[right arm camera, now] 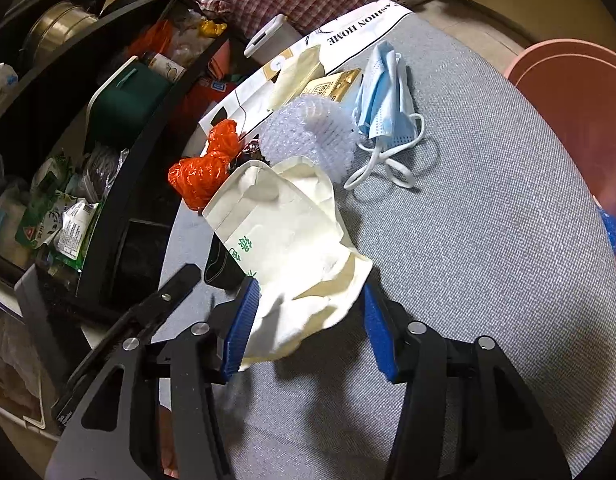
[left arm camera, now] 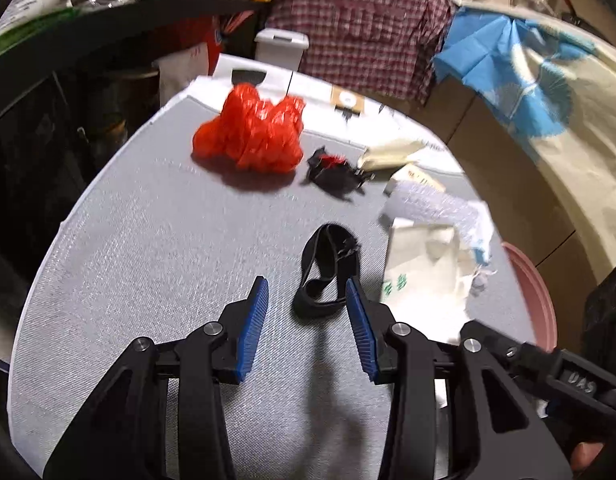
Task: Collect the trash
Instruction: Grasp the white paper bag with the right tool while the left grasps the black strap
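Pretty clearly someone's home, a lived-in and cluttered corner of it. Everything sits on a grey woven cloth (left arm camera: 147,248) spread over a table, with a plaid shirt (left arm camera: 360,20) hanging right behind it. On one side there's a dark shelving unit (right arm camera: 119,200) crammed with household stuff: steel pots (right arm camera: 59,28), a green lidded container (right arm camera: 123,100), food packets and plastic bags (right arm camera: 59,216). A pink plastic basin (right arm camera: 568,92) sits off the table's edge, and a blue sheet (left arm camera: 508,64) is draped over cardboard boxes (left arm camera: 500,160) in the background. No lab or shop fittings, just ordinary domestic mess.
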Demonstrator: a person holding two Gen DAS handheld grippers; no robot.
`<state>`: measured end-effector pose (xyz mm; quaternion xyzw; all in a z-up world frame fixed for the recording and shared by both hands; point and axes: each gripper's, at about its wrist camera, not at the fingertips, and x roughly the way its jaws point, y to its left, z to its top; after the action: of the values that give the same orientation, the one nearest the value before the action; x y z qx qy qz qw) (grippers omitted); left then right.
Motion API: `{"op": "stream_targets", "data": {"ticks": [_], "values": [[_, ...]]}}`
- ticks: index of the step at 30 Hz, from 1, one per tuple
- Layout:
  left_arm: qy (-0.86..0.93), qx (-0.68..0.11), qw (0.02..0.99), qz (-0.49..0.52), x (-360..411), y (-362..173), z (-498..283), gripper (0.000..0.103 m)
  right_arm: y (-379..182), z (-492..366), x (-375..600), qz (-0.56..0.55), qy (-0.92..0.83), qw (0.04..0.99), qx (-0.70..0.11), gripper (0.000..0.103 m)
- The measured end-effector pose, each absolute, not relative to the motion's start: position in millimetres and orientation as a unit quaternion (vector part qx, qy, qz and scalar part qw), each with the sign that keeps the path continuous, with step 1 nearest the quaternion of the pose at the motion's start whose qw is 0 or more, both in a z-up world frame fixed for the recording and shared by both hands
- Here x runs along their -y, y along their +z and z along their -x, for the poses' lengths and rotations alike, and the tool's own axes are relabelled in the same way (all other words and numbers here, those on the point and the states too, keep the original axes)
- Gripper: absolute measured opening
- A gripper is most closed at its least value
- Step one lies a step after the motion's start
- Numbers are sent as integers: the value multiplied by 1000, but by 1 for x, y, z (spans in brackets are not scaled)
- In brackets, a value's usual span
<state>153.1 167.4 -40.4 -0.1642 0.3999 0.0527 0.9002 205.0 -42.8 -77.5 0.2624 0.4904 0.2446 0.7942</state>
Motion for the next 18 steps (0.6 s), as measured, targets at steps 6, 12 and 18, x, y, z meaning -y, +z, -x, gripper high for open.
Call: {"op": "stream_targets", "data": {"ticks": [6, 12, 18], "values": [[50, -407, 897, 168, -165, -45, -157, 37, -82, -206, 47, -266, 234, 795, -492, 33], [49, -412, 895, 164, -162, -43, -157, 3, -80, -203, 51, -273, 235, 795, -488, 22], [54, -406, 897, 165, -165, -37, -150, 2, -68, -197, 55, -272, 236, 805, -471, 13]]}}
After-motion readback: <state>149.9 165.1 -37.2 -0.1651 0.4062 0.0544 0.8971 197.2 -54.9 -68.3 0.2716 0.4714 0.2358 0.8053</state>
